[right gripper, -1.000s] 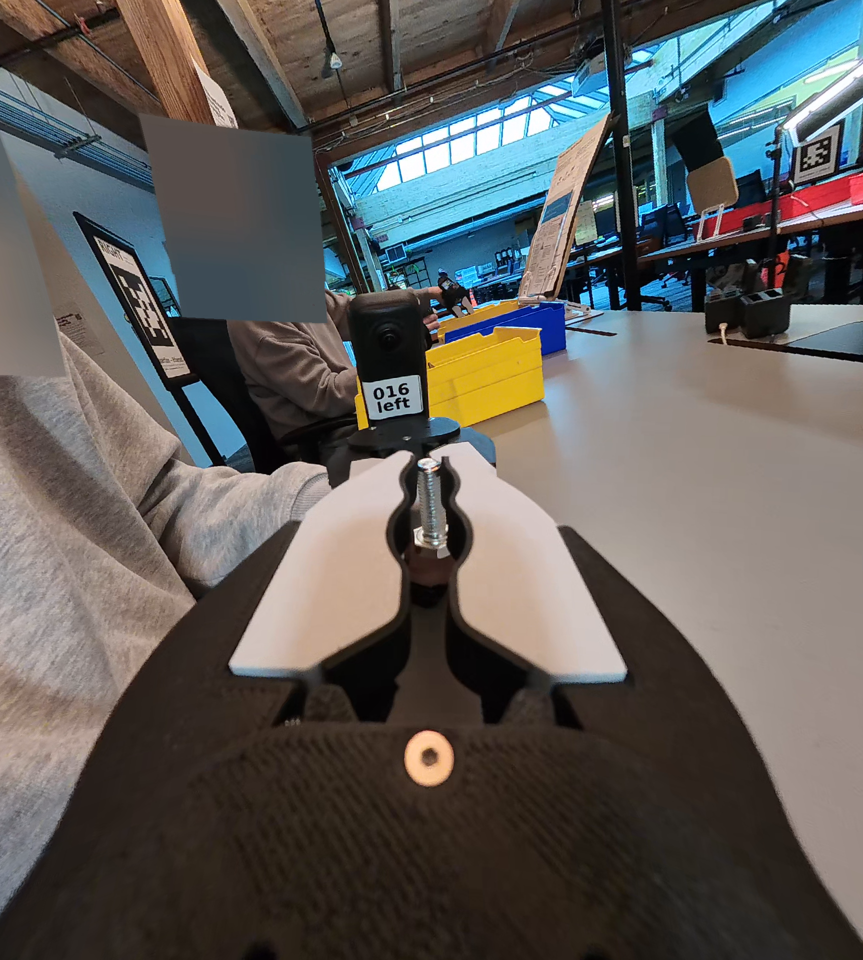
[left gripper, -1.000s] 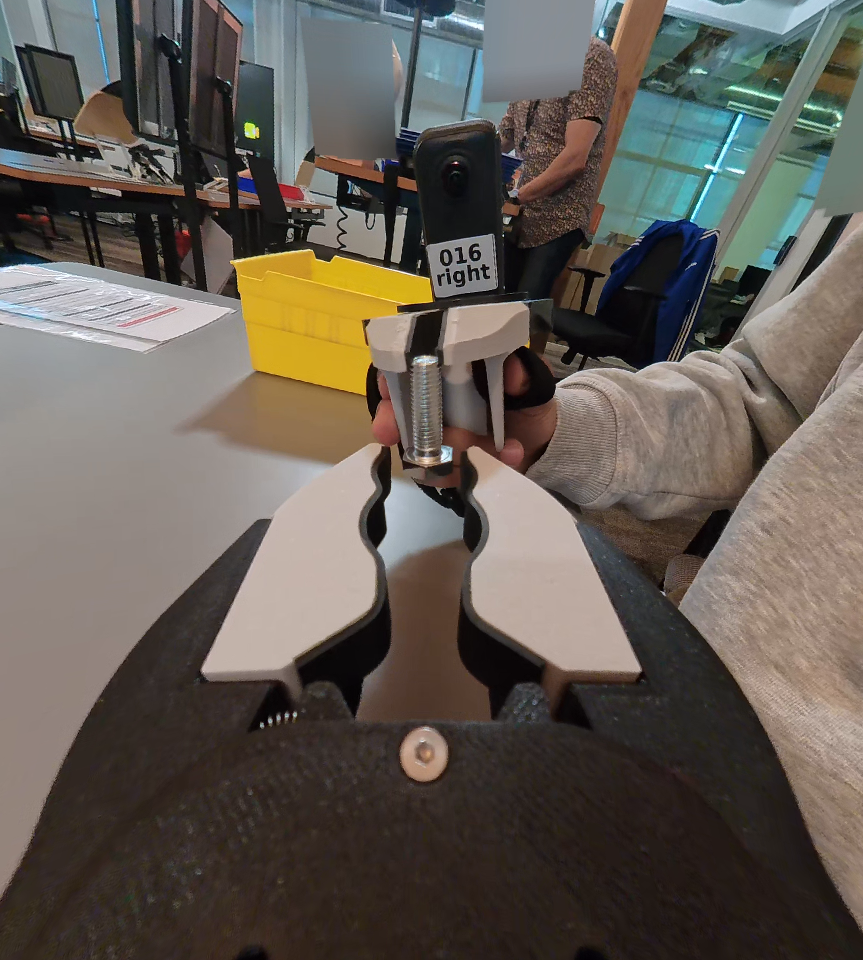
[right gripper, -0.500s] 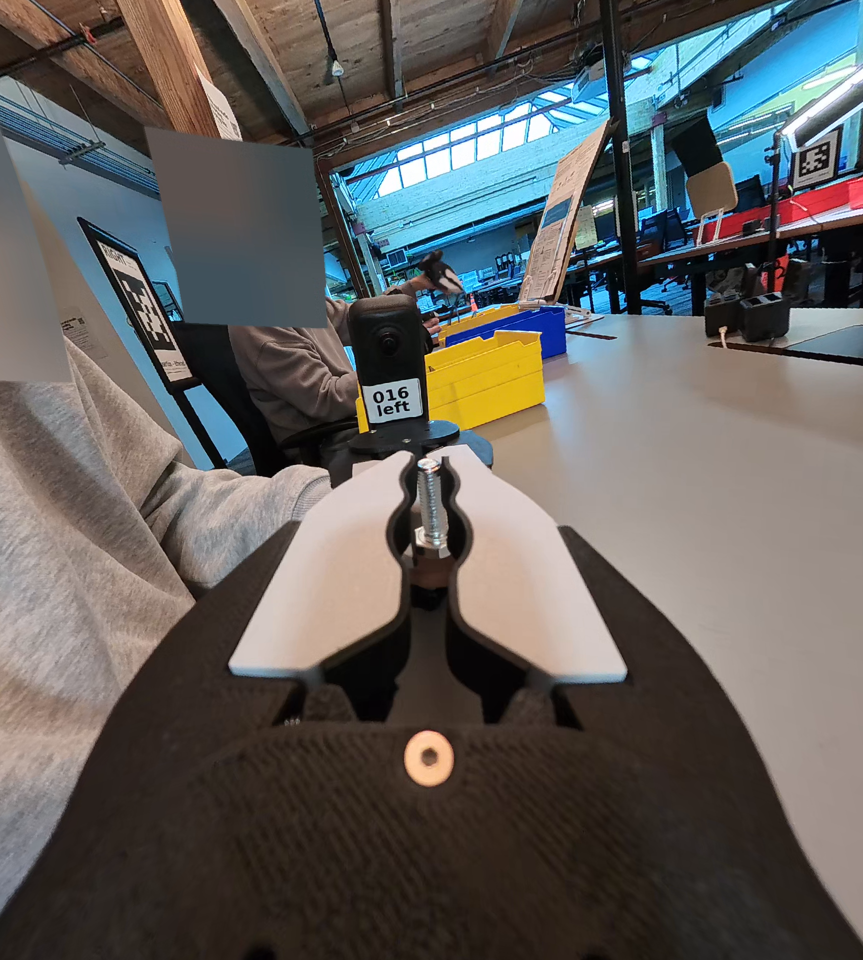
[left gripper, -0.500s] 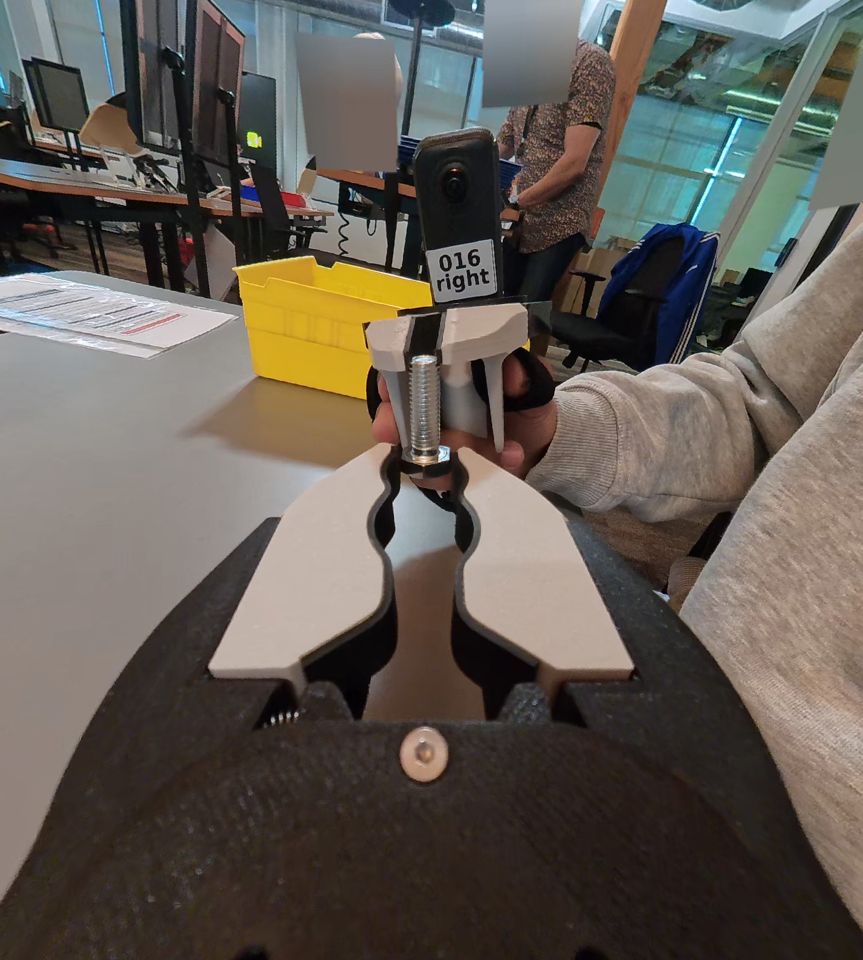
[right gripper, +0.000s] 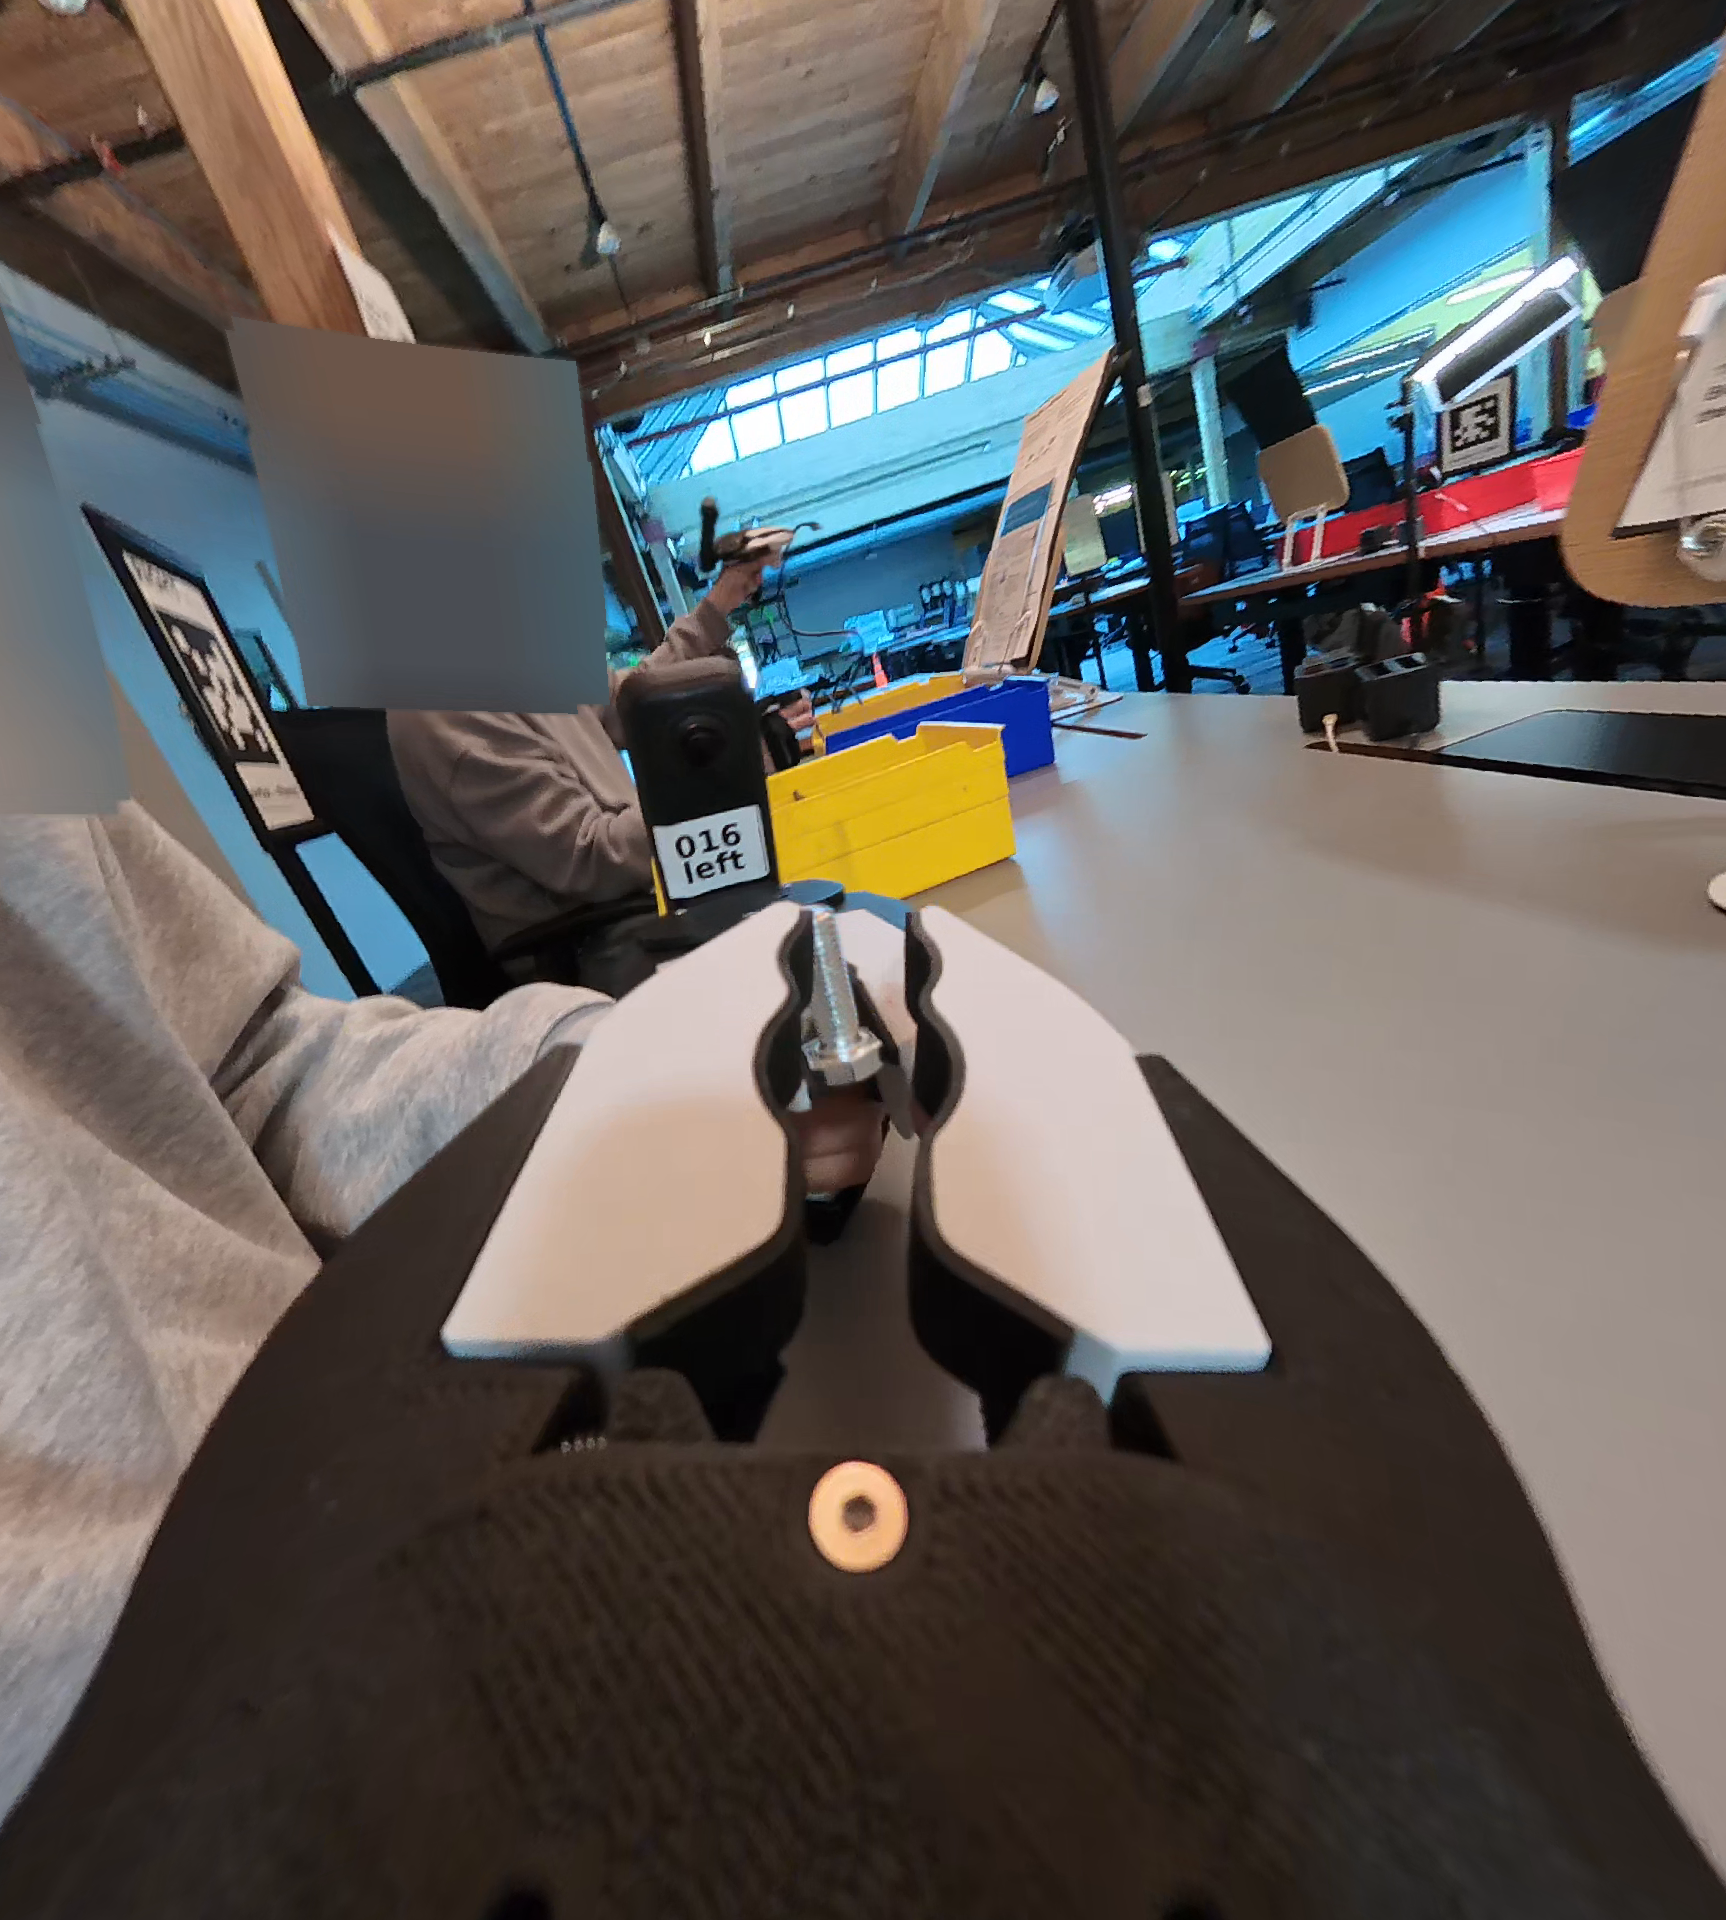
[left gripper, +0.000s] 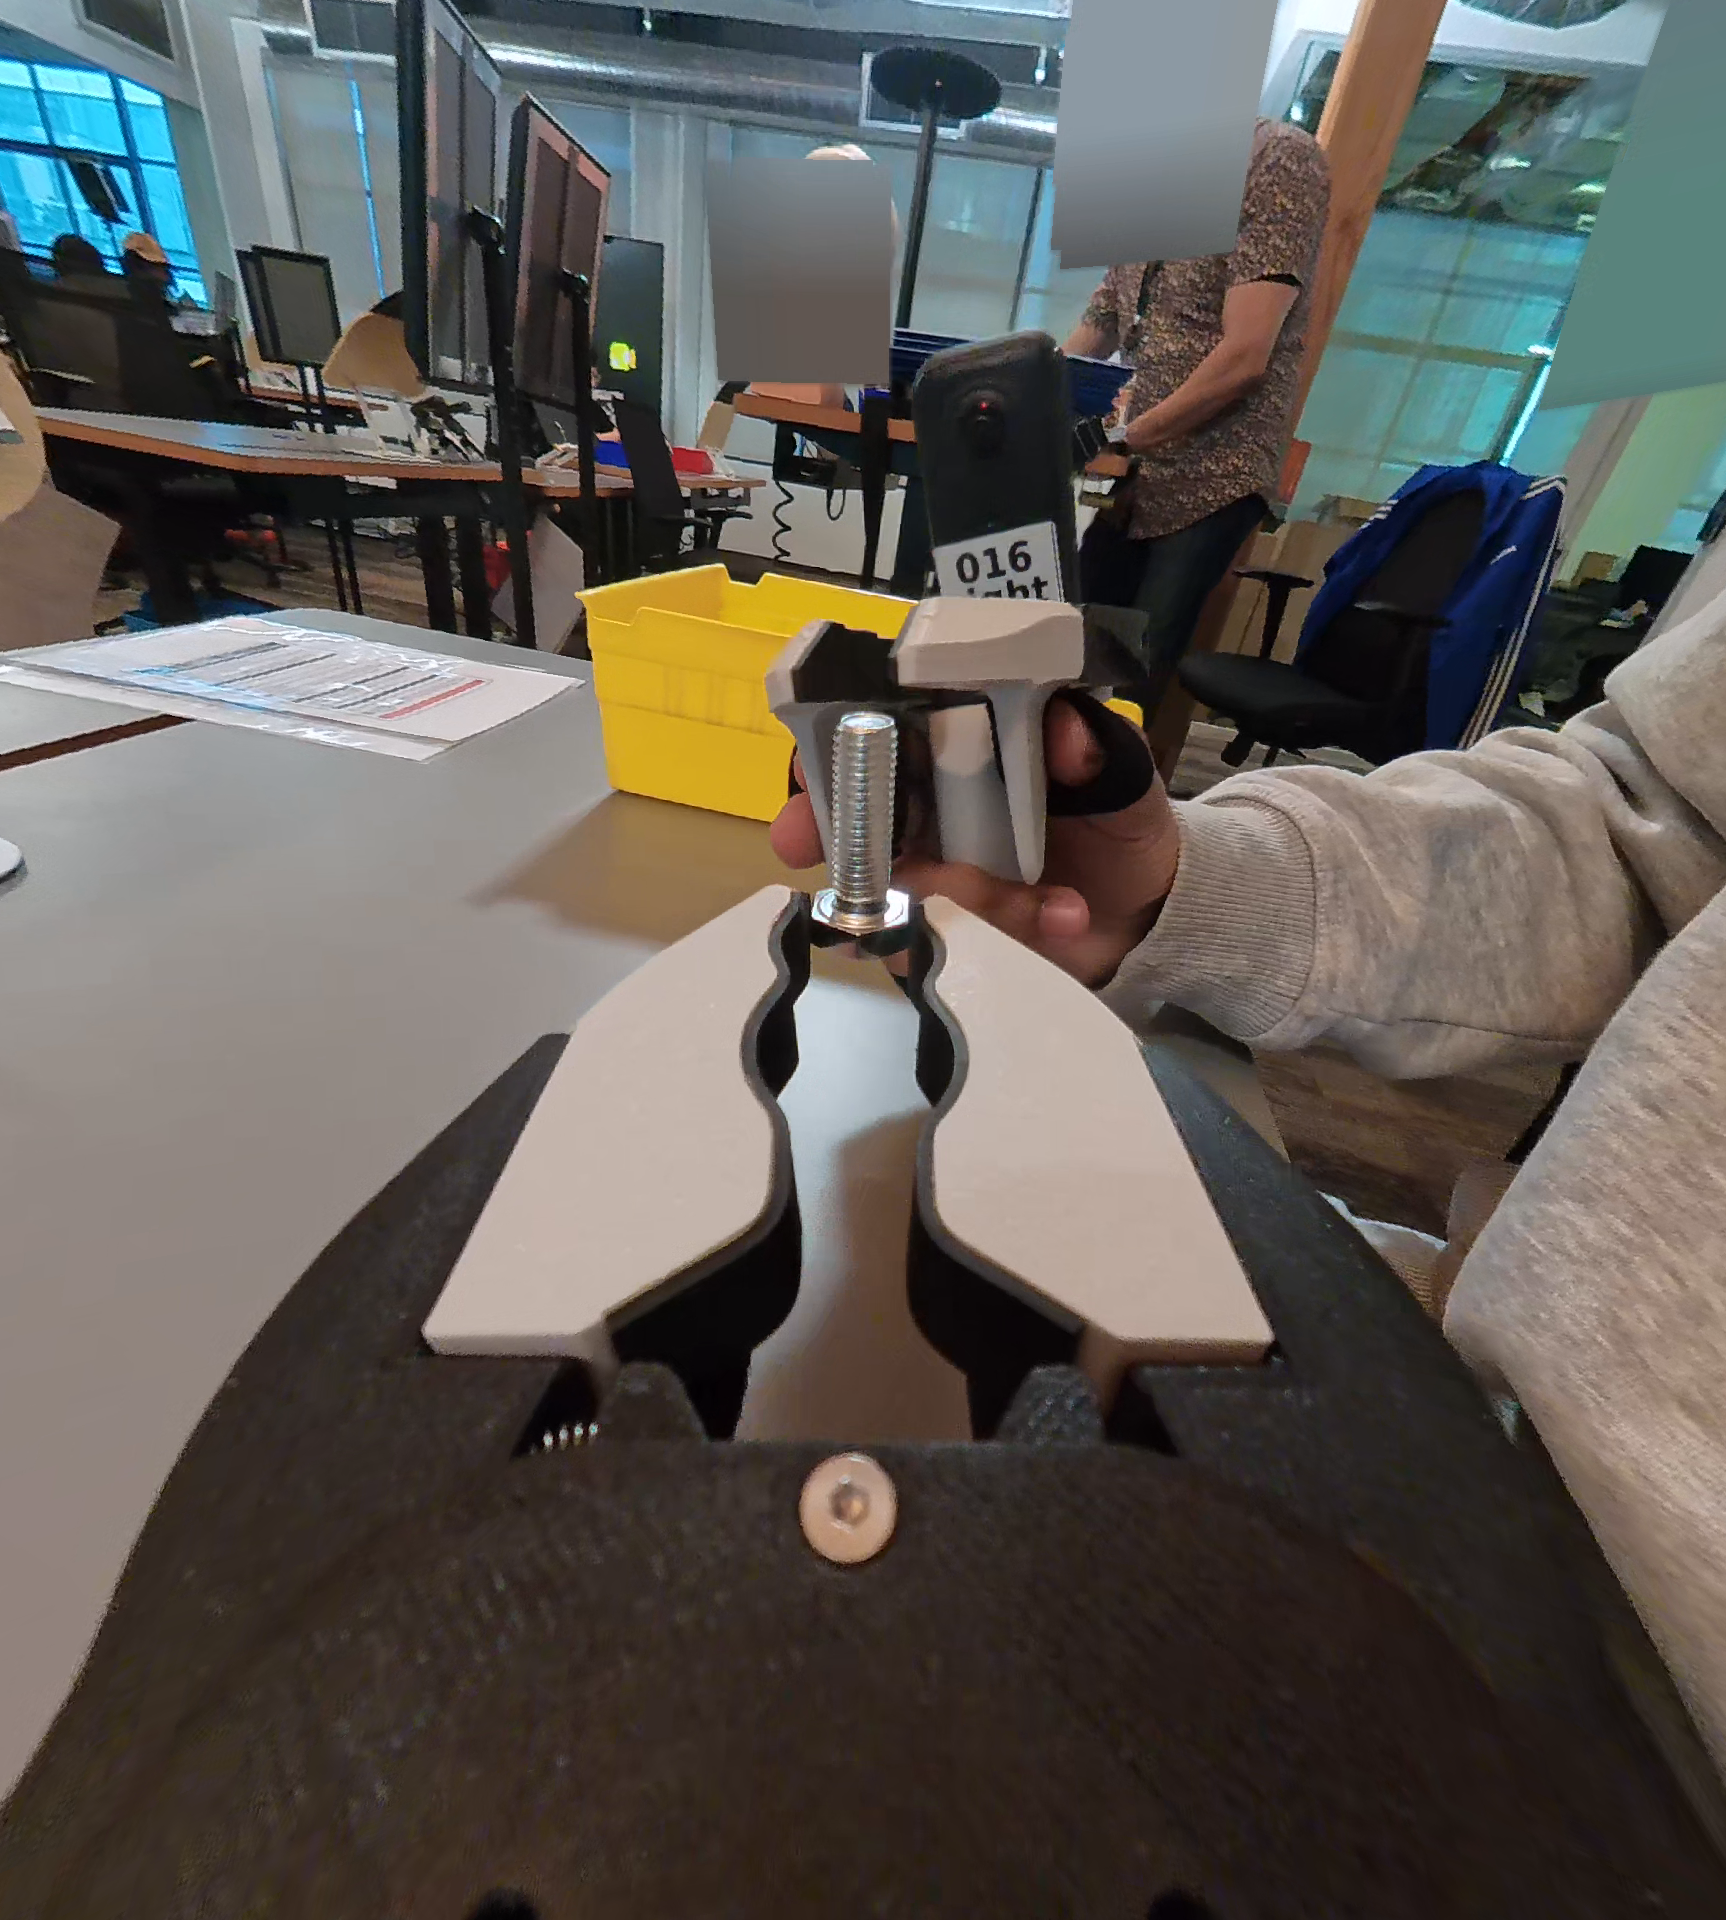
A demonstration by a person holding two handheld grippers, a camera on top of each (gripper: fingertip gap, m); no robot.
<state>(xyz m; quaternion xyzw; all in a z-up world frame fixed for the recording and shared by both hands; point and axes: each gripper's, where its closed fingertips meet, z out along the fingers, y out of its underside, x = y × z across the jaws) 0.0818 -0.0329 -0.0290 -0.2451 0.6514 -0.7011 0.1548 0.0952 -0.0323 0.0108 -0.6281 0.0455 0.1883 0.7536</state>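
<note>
Silver threaded bolt (left gripper: 863, 805) stands upright in the air over the near edge of the grey tabletop (left gripper: 215, 987), hexagonal end downward. The left gripper (left gripper: 857, 940), its white fingers only narrowly parted, pinches that hexagonal end between its black tips. The right gripper (right gripper: 854, 930) comes down from above with its fingers spread wider than the shank. The thread lies along one finger, with a clear gap to the other. A bare hand (left gripper: 1077, 883) in a grey knit sleeve (left gripper: 1410, 914) holds the right gripper. Behind it a yellow plastic bin (left gripper: 677, 707) sits by the tabletop's edge, and a laminated printed sheet (left gripper: 298, 675) lies toward the far left corner. In the right wrist view another yellow bin (right gripper: 890, 816) and a blue bin (right gripper: 952, 717) line the far left edge.
</note>
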